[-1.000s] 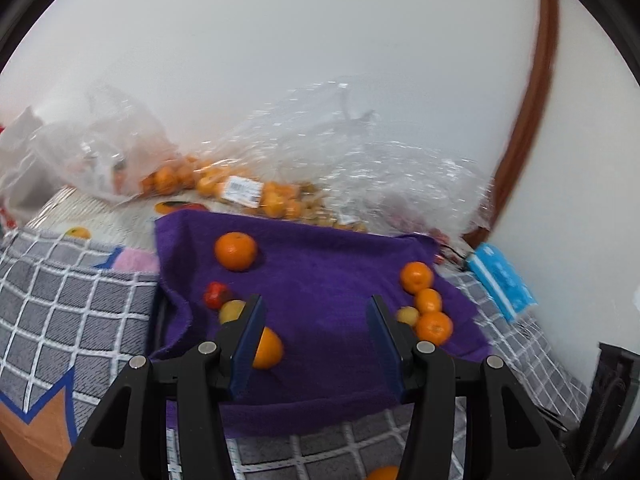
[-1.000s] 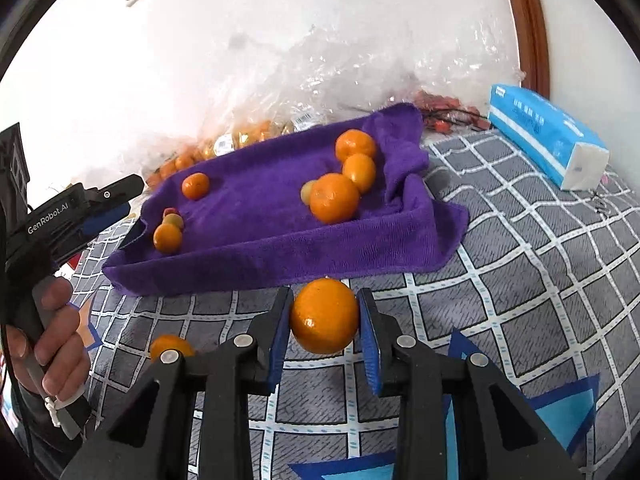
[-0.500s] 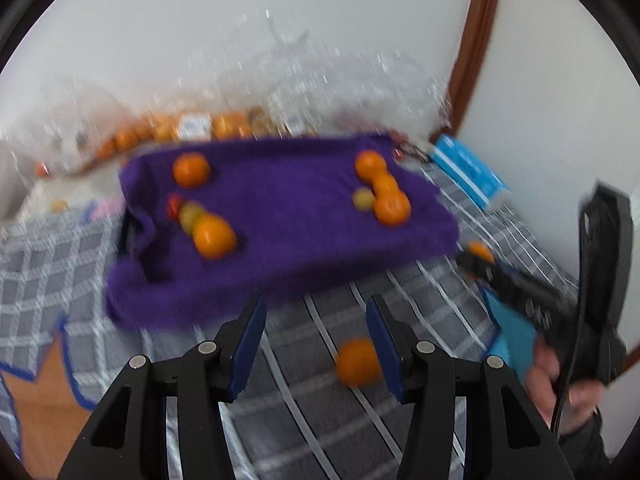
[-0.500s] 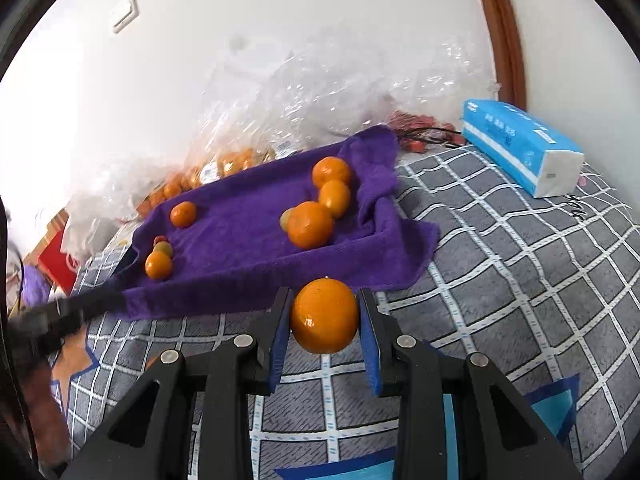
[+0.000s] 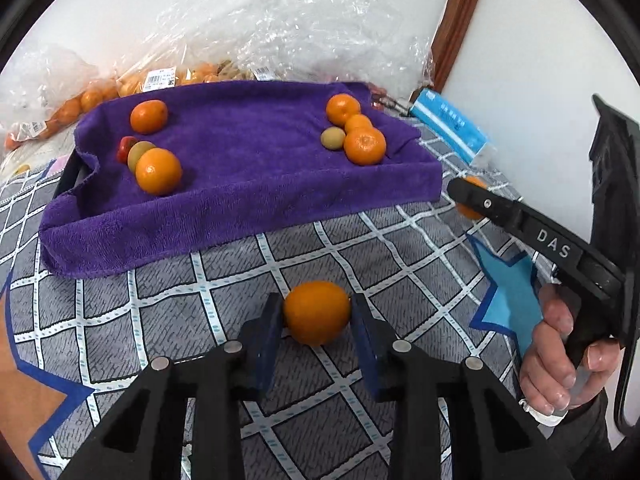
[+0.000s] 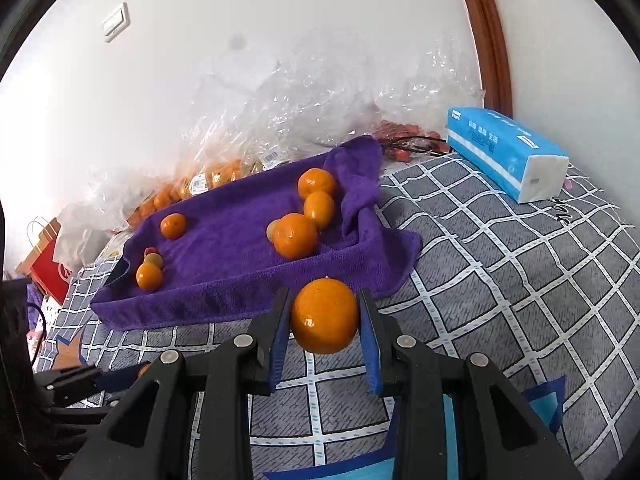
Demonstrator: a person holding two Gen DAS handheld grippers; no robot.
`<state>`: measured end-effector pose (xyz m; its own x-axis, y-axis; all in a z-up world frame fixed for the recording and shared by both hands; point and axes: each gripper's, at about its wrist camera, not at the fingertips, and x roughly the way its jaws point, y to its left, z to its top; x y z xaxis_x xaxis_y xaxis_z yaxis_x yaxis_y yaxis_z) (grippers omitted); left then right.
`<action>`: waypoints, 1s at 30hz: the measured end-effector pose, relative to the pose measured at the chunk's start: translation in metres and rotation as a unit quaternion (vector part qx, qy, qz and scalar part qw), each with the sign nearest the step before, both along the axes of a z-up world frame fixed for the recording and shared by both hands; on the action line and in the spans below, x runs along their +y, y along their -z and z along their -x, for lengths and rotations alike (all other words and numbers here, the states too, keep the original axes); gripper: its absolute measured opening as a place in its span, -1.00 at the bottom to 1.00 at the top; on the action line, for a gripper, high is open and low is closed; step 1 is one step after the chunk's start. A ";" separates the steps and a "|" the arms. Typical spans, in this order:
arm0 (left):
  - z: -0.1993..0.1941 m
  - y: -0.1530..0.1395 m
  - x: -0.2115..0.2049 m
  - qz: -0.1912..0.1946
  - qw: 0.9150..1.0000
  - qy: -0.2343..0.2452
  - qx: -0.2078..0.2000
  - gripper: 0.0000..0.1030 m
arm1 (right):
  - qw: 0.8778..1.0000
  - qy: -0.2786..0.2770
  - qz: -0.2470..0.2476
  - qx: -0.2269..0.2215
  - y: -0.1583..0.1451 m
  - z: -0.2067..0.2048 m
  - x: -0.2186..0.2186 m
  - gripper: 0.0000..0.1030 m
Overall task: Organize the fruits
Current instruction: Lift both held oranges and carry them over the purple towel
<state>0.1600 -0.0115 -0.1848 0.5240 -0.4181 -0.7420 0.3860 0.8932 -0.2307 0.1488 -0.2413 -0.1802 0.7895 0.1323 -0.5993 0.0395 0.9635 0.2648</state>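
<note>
The left gripper (image 5: 317, 322) has just closed its jaws on an orange (image 5: 317, 312) resting on the checked cover (image 5: 168, 304). The right gripper (image 6: 325, 326) grips another orange (image 6: 324, 316), held clear of the cover just before the purple towel (image 6: 236, 240), where more fruit lies.

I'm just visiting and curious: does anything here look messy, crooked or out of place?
Mostly the purple towel: it lies rumpled, its far right corner bunched up in folds rather than flat. Crinkled plastic bags of fruit are heaped against the wall behind it. Nothing looks spilled or damaged.
</note>
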 end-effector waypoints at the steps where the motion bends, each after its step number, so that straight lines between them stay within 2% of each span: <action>1: 0.001 -0.001 0.003 0.007 1.000 -0.003 -0.004 -0.37 | 1.000 0.002 -0.001 0.000 0.000 0.000 -0.001 -0.38; 5: 0.004 -0.006 0.015 0.030 0.999 -0.026 -0.020 -0.37 | 1.000 0.004 -0.003 -0.001 0.000 0.002 -0.002 -0.37; 13: 0.013 -0.022 0.036 0.055 0.992 -0.083 -0.080 -0.37 | 1.000 0.002 0.006 -0.010 -0.002 0.004 0.002 -0.38; 21: 0.005 -0.019 0.052 0.076 0.987 -0.123 -0.068 -0.37 | 1.000 0.006 0.006 -0.015 -0.003 0.006 0.000 -0.38; 30: 0.011 -0.026 0.062 0.080 0.980 -0.155 -0.100 -0.37 | 1.000 0.005 0.016 -0.026 -0.006 0.009 0.002 -0.37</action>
